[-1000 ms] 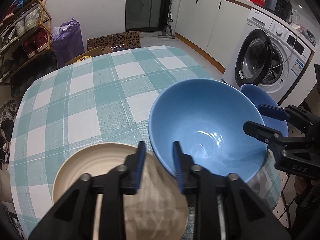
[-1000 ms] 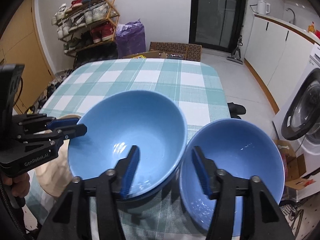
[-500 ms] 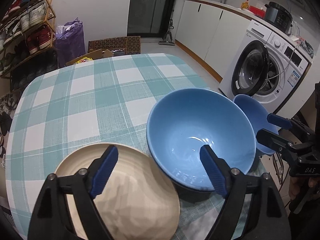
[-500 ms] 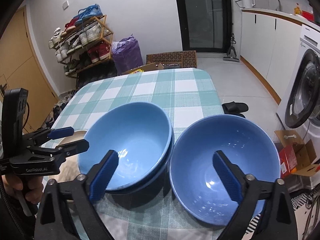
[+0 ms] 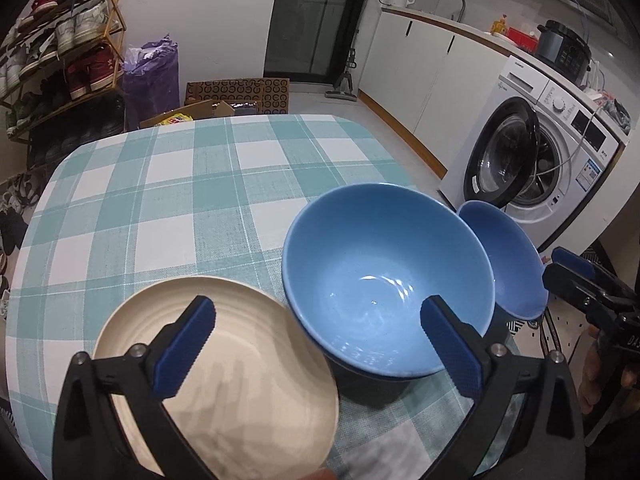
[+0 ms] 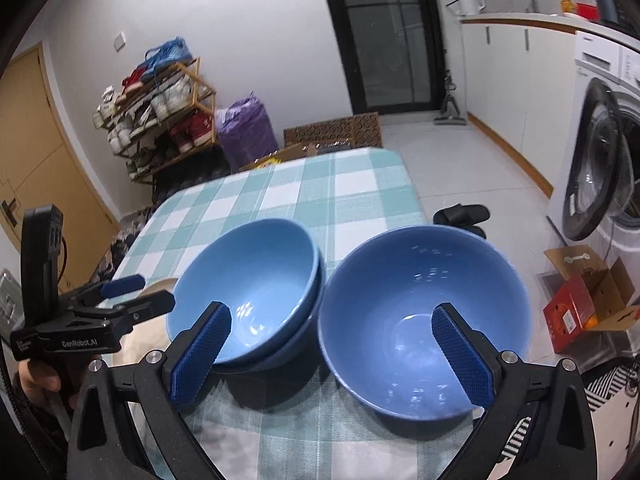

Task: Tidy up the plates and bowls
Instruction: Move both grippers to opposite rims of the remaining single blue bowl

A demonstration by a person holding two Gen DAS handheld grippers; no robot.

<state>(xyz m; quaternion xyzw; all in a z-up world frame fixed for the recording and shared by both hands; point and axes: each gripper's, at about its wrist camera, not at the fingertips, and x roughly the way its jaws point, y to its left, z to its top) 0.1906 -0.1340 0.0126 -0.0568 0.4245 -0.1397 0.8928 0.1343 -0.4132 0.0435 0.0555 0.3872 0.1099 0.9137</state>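
Observation:
Two blue bowls nested in a stack (image 5: 384, 280) (image 6: 256, 288) stand near the table's front edge. A single blue bowl (image 5: 504, 256) (image 6: 420, 316) sits just right of the stack, at the table's right edge. A beige plate (image 5: 224, 368) (image 6: 152, 320) lies to the left of the stack. My left gripper (image 5: 320, 344) is open and empty, above the plate and the stack's near rim. My right gripper (image 6: 328, 356) is open and empty, above the gap between the stack and the single bowl. Each gripper shows in the other's view, the left (image 6: 128, 292) and the right (image 5: 568, 268).
The table has a teal and white checked cloth (image 5: 168, 200). A washing machine (image 5: 540, 160) with its door open stands to the right. A shoe rack (image 5: 60, 60), a purple bag (image 5: 152, 72) and cardboard boxes (image 5: 236, 92) are beyond the far edge. A red box (image 6: 584, 300) is on the floor.
Both grippers opened wide and drew back and up from the bowls. One second ago the left gripper was nearly shut at the stack's near rim.

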